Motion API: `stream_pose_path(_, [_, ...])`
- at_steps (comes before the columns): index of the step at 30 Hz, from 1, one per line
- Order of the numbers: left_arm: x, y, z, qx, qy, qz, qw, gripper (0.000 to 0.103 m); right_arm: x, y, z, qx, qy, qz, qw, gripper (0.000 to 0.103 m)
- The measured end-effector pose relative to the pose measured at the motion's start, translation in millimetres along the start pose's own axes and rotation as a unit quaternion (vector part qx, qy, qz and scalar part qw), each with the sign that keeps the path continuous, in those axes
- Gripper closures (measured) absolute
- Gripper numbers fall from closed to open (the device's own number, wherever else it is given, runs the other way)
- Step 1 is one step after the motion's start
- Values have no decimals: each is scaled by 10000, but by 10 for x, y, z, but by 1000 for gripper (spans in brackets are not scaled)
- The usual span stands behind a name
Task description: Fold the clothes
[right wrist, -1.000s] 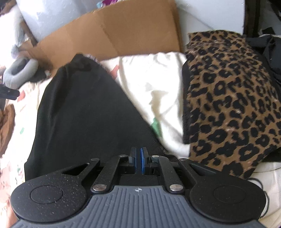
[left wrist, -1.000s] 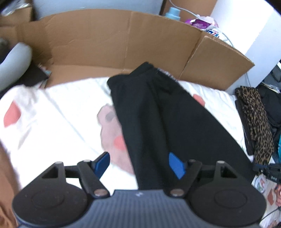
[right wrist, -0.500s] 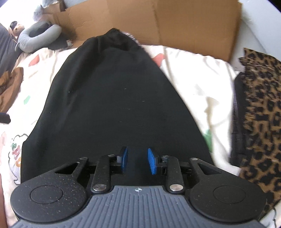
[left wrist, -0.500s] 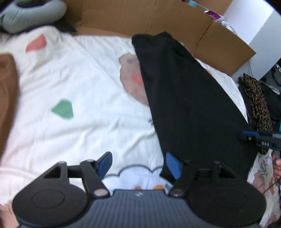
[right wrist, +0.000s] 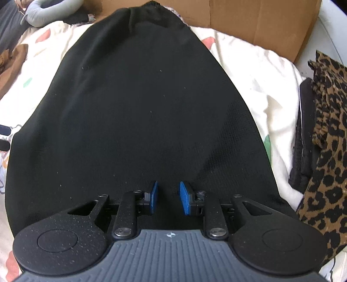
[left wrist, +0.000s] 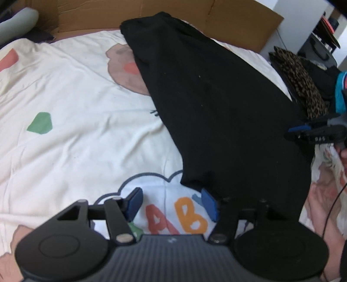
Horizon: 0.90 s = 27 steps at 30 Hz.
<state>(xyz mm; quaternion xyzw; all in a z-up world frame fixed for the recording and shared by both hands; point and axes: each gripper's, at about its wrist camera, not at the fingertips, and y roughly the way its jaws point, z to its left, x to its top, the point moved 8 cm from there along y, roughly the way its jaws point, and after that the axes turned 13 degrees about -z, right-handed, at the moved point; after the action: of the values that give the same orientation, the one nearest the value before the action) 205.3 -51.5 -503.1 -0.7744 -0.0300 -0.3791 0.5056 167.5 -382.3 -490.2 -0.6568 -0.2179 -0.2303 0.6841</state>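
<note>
A long black garment [left wrist: 216, 104] lies flat on the white printed bedsheet [left wrist: 76, 97], narrow end toward the cardboard at the back; it fills the right wrist view [right wrist: 141, 108]. My left gripper [left wrist: 171, 204] is open and empty, just above the sheet at the garment's near left corner. My right gripper [right wrist: 167, 197] is open and empty, over the garment's wide near edge; it also shows in the left wrist view [left wrist: 299, 129] at the garment's right edge.
A flattened cardboard box [left wrist: 238, 19] stands along the back. A leopard-print cloth [right wrist: 325, 141] on a dark folded pile [right wrist: 303, 134] lies right of the garment. A grey neck pillow [right wrist: 49, 10] and a brown cloth [right wrist: 13, 63] sit at the left.
My right gripper went from shut to open and let go of the garment's edge. My left gripper drew back toward the near corner of the garment, staying open. The garment now lies flatter.
</note>
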Motion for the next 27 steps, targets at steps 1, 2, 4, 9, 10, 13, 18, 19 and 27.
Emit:
stream_pose_path(1, [-9, 14, -6, 4, 5, -8, 10000, 42, -11, -6, -17, 11, 57, 21, 10000, 74])
stream_pose_path(2, [-8, 28, -8, 8, -11, -26, 10000, 42, -22, -13, -31, 20, 102, 39, 9999, 74])
stream_pose_path(4, [9, 38, -28, -36, 16, -72, 10000, 42, -38, -24, -40, 23, 125, 61, 9999, 74])
stream_pose_path(9, [13, 79, -67, 2, 314, -127, 9994, 44, -68, -52, -21, 16, 73, 55, 10000, 74])
stream_pose_path(10, [16, 86, -68, 2, 356, -161, 9992, 46, -71, -52, -24, 22, 81, 50, 10000, 74])
stream_pose_path(13, [36, 80, -25, 61, 477, -235, 9986, 71, -76, -52, -28, 38, 51, 33, 10000, 74])
stream_pose_path(18, [67, -77, 50, -78, 143, -429, 9989, 101, -92, -69, -42, 83, 76, 7, 9999, 74])
stream_pose_path(19, [71, -109, 74, -51, 79, -466, 9989, 103, -96, -74, -44, 92, 78, 2, 9999, 74])
stream_pose_path(27, [125, -242, 293, 87, -673, -466, 9966, 88, -93, -98, -84, 110, 101, 3, 9999, 74])
